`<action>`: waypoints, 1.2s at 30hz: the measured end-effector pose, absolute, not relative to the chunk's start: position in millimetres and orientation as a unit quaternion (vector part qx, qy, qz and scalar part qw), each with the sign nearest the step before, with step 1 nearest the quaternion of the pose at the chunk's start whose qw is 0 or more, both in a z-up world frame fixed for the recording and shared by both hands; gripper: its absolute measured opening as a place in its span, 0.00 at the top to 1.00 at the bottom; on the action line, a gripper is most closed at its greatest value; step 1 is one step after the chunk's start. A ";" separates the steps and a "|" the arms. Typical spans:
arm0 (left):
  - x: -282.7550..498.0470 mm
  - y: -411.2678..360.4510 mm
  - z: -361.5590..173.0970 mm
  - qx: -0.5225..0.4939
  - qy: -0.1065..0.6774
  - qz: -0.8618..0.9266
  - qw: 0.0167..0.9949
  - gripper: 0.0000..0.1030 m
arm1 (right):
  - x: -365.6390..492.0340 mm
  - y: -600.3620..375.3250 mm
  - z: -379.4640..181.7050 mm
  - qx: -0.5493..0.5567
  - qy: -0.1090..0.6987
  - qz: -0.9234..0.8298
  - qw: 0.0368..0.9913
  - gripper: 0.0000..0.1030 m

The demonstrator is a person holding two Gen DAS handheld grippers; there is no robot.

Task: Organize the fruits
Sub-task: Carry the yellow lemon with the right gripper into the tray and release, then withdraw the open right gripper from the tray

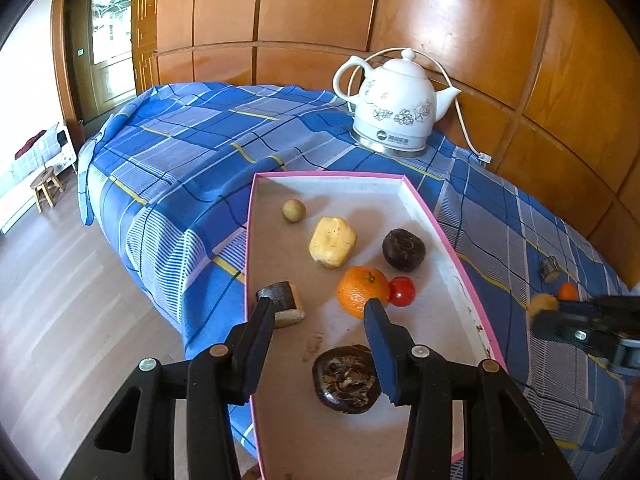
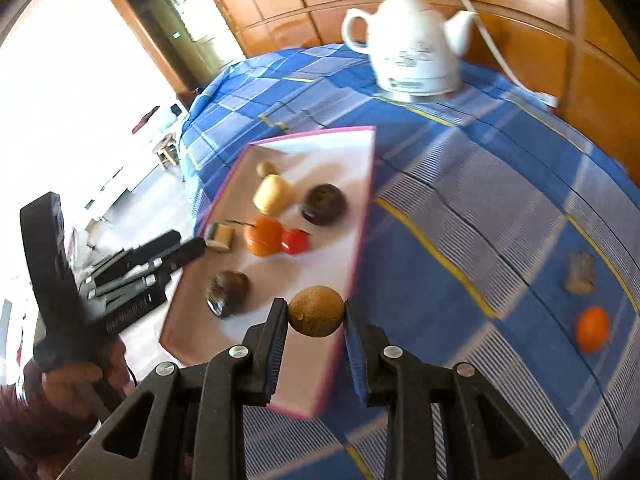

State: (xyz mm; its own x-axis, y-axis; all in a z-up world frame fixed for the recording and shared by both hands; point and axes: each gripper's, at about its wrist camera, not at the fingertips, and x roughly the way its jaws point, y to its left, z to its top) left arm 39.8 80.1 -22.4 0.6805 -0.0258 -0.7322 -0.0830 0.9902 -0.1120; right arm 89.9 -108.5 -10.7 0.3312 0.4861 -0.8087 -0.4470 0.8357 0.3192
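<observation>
A pink-rimmed white tray lies on the blue plaid cloth. It holds an orange, a red tomato, a yellow chunk, two dark round fruits, a small tan ball and a brown-and-tan piece. My left gripper is open and empty above the tray's near part. My right gripper is shut on a round tan fruit over the tray's right rim; it also shows in the left wrist view.
A white floral kettle with a cord stands at the back by the wooden wall. On the cloth right of the tray lie a small orange and a brown chunk. The table's left edge drops to the floor.
</observation>
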 end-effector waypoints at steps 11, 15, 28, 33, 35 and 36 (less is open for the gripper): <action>37.7 84.3 -30.8 -0.069 0.407 0.013 0.911 0.55 | 118.7 -77.2 -38.1 -0.004 0.514 0.255 0.819 0.71; 37.3 81.8 -30.2 -0.069 0.406 0.010 0.911 0.55 | 112.1 -80.8 -31.4 -0.003 0.504 0.258 0.824 0.68; 31.4 67.0 -21.9 -0.058 0.400 -0.012 0.915 0.54 | 88.2 -114.8 -21.6 0.016 0.498 0.230 0.836 0.68; 29.1 59.8 -18.5 -0.048 0.398 -0.018 0.916 0.54 | 79.6 -130.7 -17.2 0.015 0.494 0.220 0.841 0.68; 28.4 57.1 -17.9 -0.044 0.397 -0.020 0.916 0.54 | 76.8 -138.5 -15.6 0.014 0.492 0.214 0.844 0.68; 28.1 55.7 -17.7 -0.042 0.397 -0.021 0.916 0.54 | 75.5 -142.9 -14.6 0.014 0.491 0.211 0.845 0.68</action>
